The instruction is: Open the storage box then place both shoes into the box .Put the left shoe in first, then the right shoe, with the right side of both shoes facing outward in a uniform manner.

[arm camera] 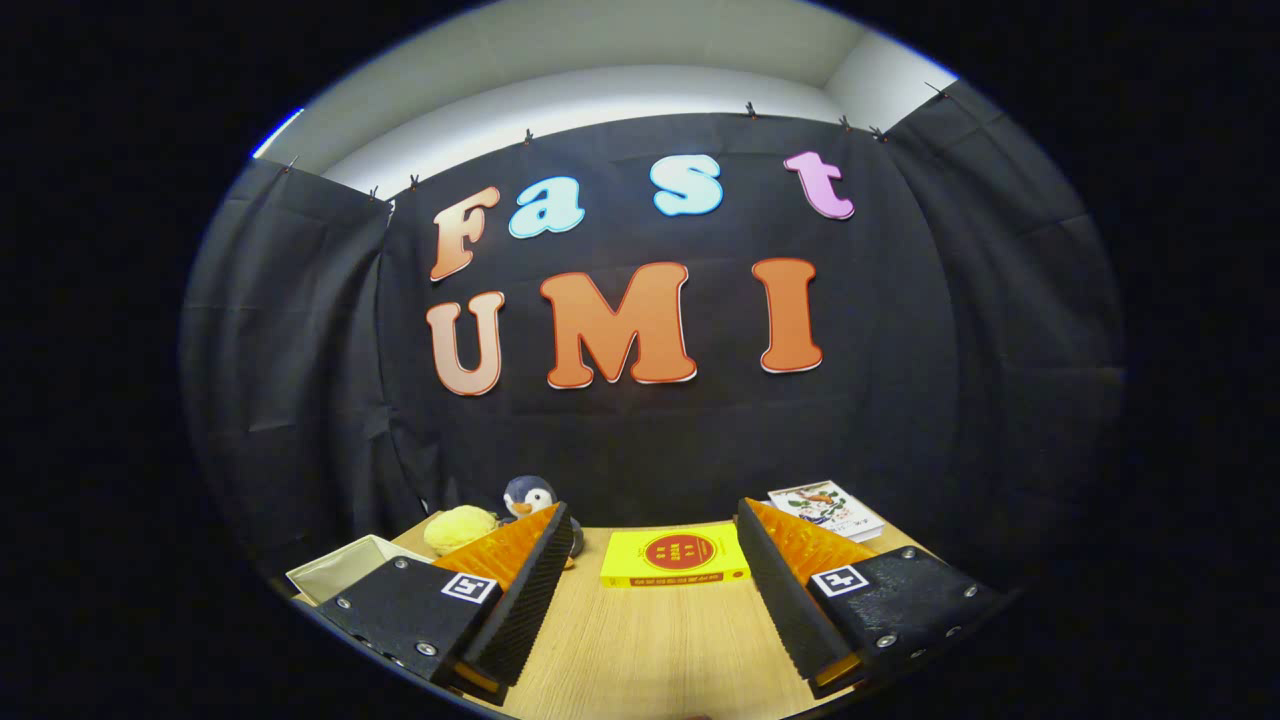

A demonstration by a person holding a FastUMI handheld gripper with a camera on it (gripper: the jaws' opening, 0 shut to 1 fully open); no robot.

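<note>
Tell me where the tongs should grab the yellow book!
Probably by its near long edge, coming in low from the front. The yellow book lies flat on the table, spine side facing the open tongs, just beyond their tips. One finger would have to slide under that edge and the other press on the cover, since a flat book offers no upright side to pinch.
</note>
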